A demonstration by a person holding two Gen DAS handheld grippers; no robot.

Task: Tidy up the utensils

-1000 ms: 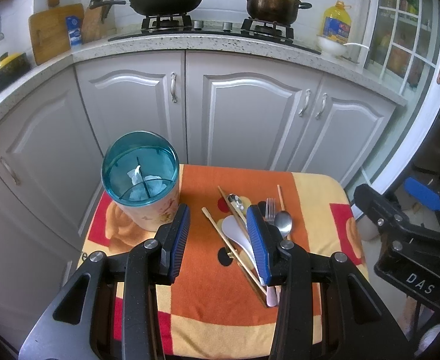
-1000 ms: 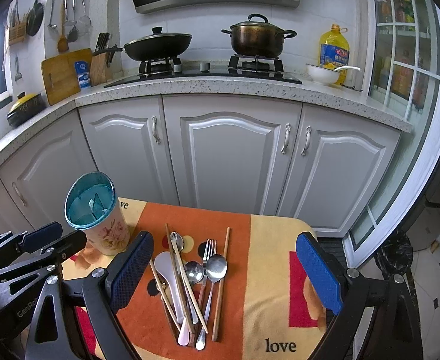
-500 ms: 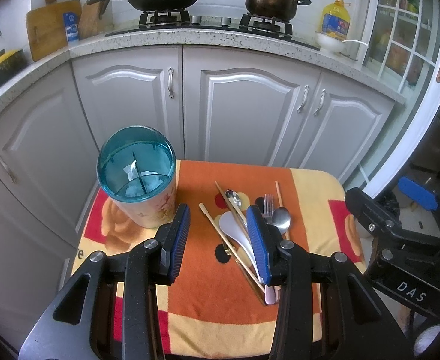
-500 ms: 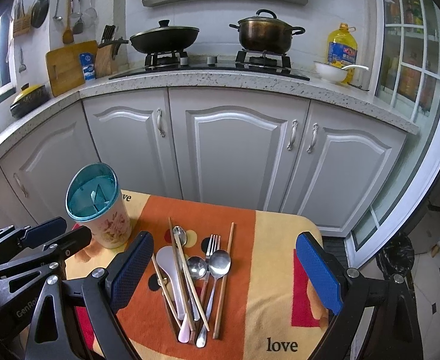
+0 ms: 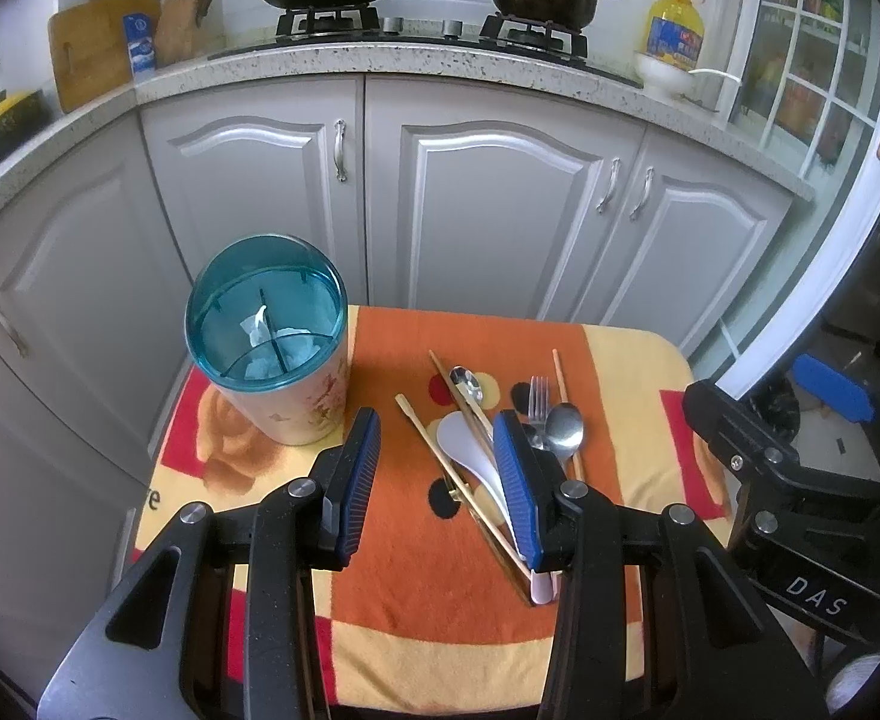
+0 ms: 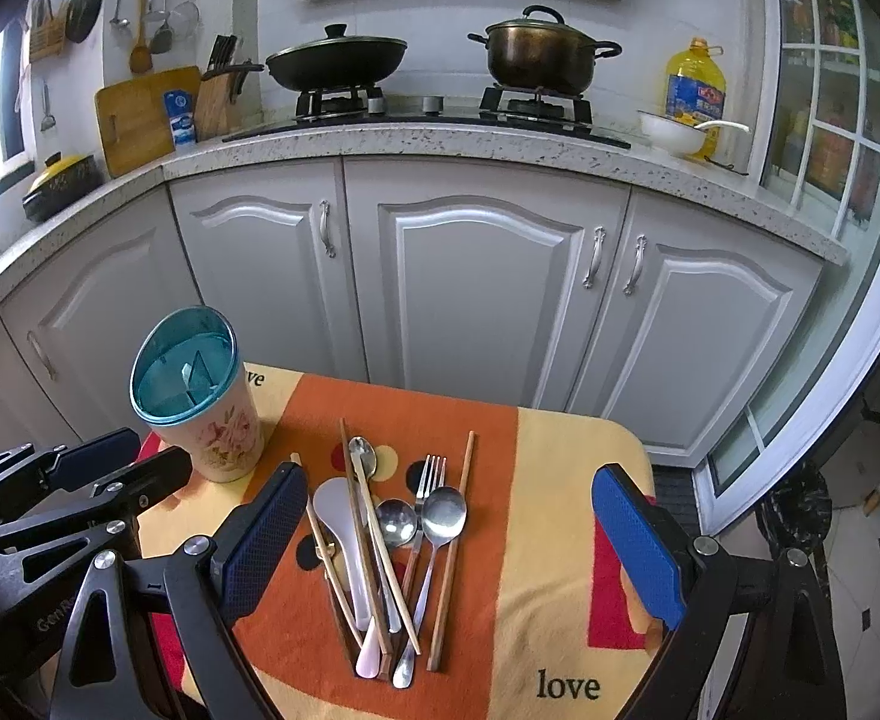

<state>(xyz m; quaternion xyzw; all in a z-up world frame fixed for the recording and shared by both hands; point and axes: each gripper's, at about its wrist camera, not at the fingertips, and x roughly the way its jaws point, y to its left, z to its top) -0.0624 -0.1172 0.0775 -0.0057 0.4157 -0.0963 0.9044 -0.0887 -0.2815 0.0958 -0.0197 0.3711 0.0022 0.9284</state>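
A utensil holder (image 5: 272,348) with a teal divided top and floral body stands at the table's left; it also shows in the right wrist view (image 6: 197,396). A pile of utensils (image 6: 392,540) lies mid-table: a white spoon (image 5: 470,456), metal spoons, a fork (image 6: 431,474) and wooden chopsticks. My left gripper (image 5: 437,486) is open and empty above the cloth, between the holder and the pile. My right gripper (image 6: 449,546) is wide open and empty, hovering over the pile.
The small table wears an orange and yellow cloth (image 6: 560,468) with "love" printed on it. Grey kitchen cabinets (image 6: 470,300) stand close behind, with a stove, wok and pot on the counter. Floor drops off at the right.
Both views have tilted down a little and drawn slightly back; the holder and utensils sit lower in frame. Neither gripper's opening changed. Nothing was picked up.
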